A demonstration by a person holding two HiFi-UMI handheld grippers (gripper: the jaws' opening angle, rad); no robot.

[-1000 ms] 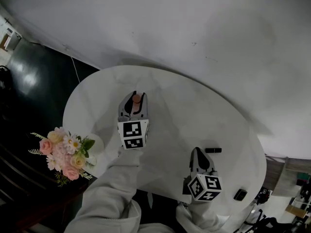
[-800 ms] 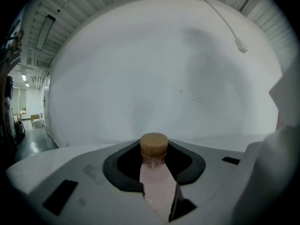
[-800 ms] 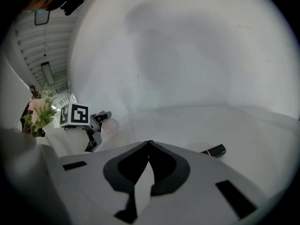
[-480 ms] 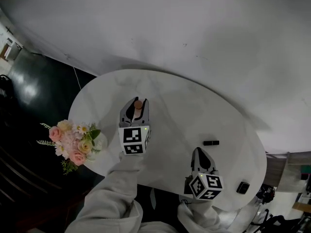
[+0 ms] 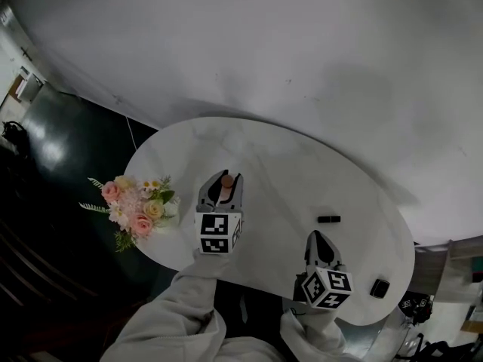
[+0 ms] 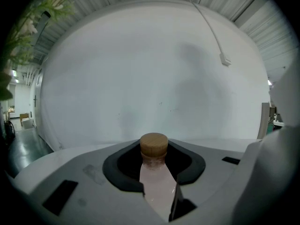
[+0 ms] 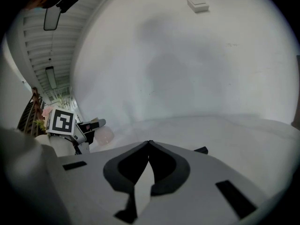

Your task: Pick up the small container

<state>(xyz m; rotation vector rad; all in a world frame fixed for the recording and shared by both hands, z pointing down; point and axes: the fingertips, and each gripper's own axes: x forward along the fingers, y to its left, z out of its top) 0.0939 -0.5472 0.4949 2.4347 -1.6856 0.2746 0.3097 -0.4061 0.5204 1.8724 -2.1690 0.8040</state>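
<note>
A bare, hall-like workspace: a round white table [image 5: 287,172] stands against a plain white wall [image 5: 302,51], flower bouquet [image 5: 136,210] at its 9 o'clock edge, dark glossy floor [image 5: 53,172] alongside, ribbed ceiling [image 7: 44,46] with strip lights [image 7: 50,77] overhead.

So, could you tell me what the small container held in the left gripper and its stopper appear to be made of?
The small container: probably glass or clear plastic, smooth and slightly glossy. Its pale pink body looks translucent, with a small glint down one side. The stopper: likely wood or cork, matte tan with a faintly grained top.
</note>
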